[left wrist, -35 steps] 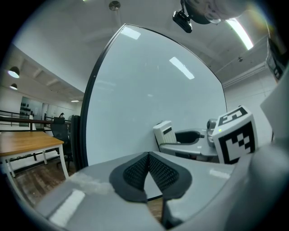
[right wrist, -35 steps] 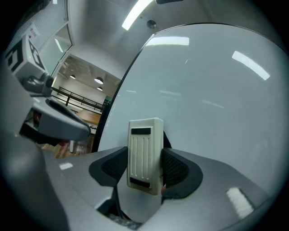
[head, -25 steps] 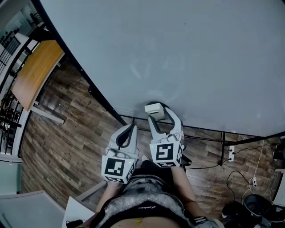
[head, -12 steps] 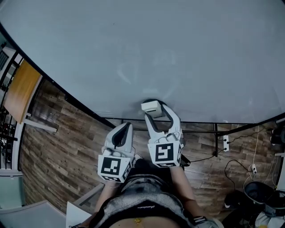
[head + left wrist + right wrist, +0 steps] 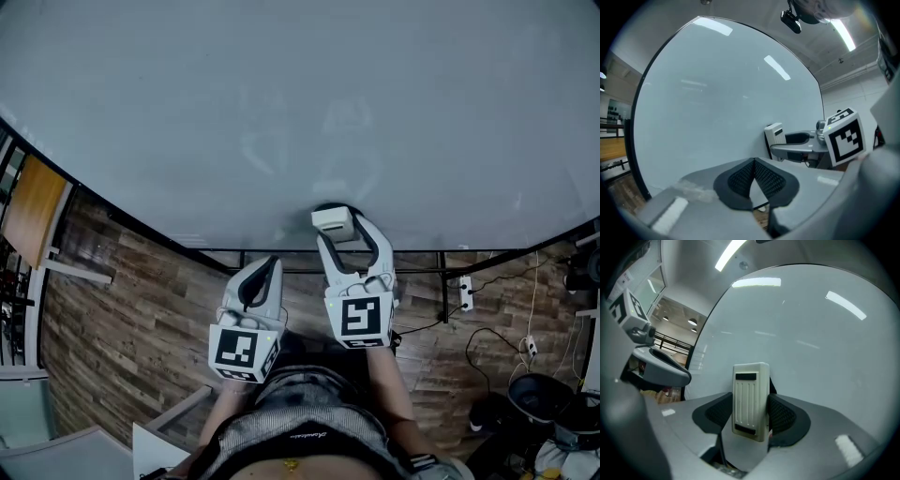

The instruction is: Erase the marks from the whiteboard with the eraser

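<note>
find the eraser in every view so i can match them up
Head view: the eraser is just right of centre, at the tip of the right gripper, near the lower edge of the whiteboard.
Left gripper view: right of centre, seen side-on at the right gripper's tip.
Right gripper view: centre, upright and clamped between the jaws.
Shared landmark: the whiteboard fills the background in all three.
</note>
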